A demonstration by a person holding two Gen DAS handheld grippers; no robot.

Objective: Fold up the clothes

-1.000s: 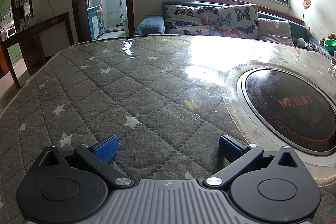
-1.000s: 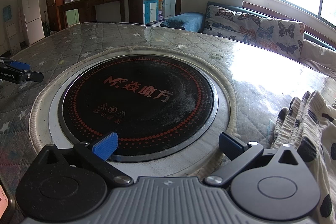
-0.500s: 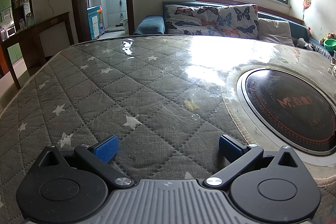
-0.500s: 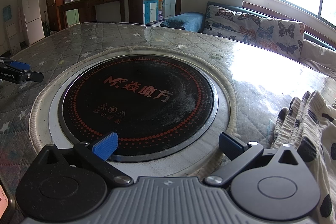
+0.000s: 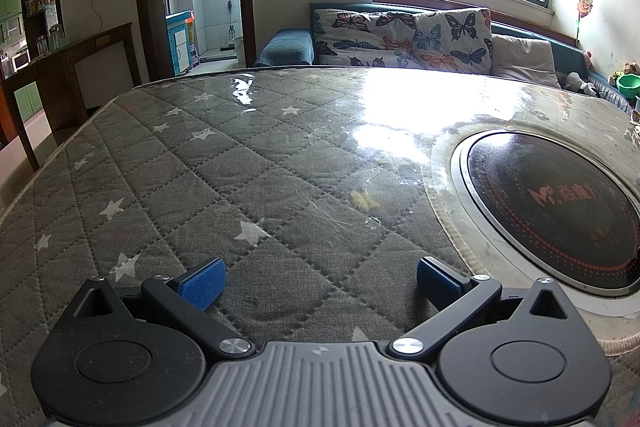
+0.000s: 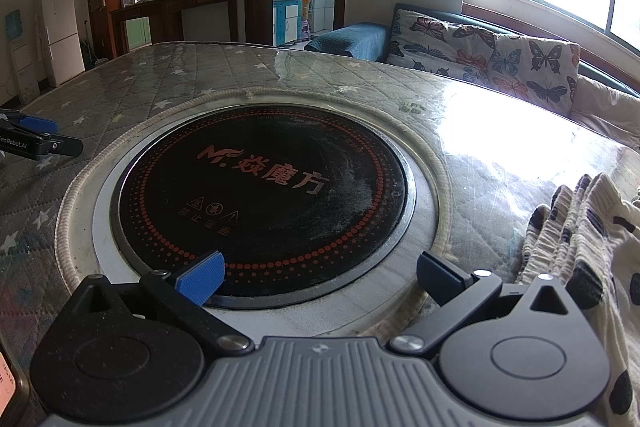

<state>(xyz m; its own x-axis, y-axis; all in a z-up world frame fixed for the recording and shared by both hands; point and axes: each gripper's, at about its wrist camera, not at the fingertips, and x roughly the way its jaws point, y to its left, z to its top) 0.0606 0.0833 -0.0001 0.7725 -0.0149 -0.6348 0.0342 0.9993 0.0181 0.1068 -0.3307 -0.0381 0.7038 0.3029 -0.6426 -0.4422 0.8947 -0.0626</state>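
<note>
1. Nothing of the folding looks done. The garment (image 6: 580, 239), cream cloth with dark spots and a gathered band, lies bunched and unfolded at the right edge of the table (image 5: 248, 195), to the right of the round black cooktop (image 6: 264, 199) set into the table's middle.

2. The right gripper (image 6: 318, 277) sits low at the near edge of the table, its blue-padded fingers spread wide with nothing between them. It points over the cooktop rather than at the garment; the cloth lies just beside its right finger, and I cannot tell whether the two touch.

3. The left gripper (image 5: 318, 277) is likewise spread apart and empty. It hovers over the bare quilted cover with white stars on the left part of the table, well apart from the garment, which does not appear in its view. In the right wrist view it shows at the far left edge (image 6: 36, 139).

4. Still to do, as I judge it: take hold of the garment, pull it to a clear stretch of the table, spread it flat, then make the folds. That is the whole task.

5. The glossy plastic sheet over the cover may let the cloth slide while it is being smoothed.
</note>
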